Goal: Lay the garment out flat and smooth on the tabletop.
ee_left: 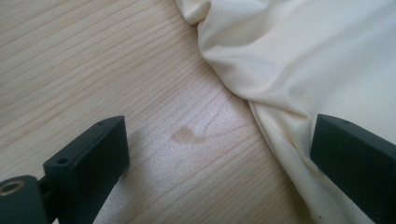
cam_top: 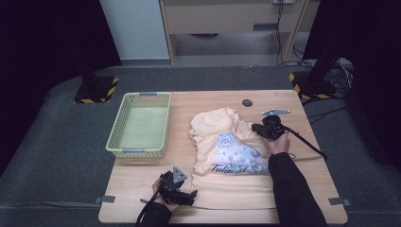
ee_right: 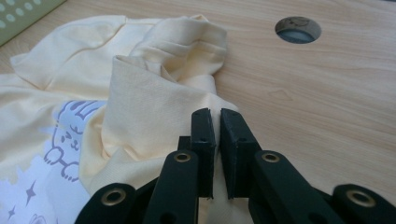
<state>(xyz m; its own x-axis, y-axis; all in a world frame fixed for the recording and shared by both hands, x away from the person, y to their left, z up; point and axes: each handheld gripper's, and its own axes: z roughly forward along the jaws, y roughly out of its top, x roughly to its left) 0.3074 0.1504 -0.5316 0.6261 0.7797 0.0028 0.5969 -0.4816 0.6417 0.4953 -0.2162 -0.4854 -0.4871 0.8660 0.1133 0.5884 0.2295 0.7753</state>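
From the high view, a pale yellow T-shirt (cam_top: 227, 151) with a cartoon print lies crumpled on the right half of the wooden table (cam_top: 142, 175), with a light green basket (cam_top: 140, 124) standing apart to its left and a small round hole (cam_top: 247, 102) in the tabletop beyond the shirt. The right gripper (cam_top: 257, 128) sits at the shirt's right edge, and the left gripper (cam_top: 191, 196) rests near the shirt's lower left corner. In the left gripper view, the jaws are spread wide; one jaw is over bare wood, the other over the shirt's hem (ee_left: 280, 140), with nothing pinched. In the right gripper view, the jaws are pressed nearly together, pinching a raised fold of the shirt (ee_right: 149, 107), with the hole (ee_right: 297, 29) farther off.
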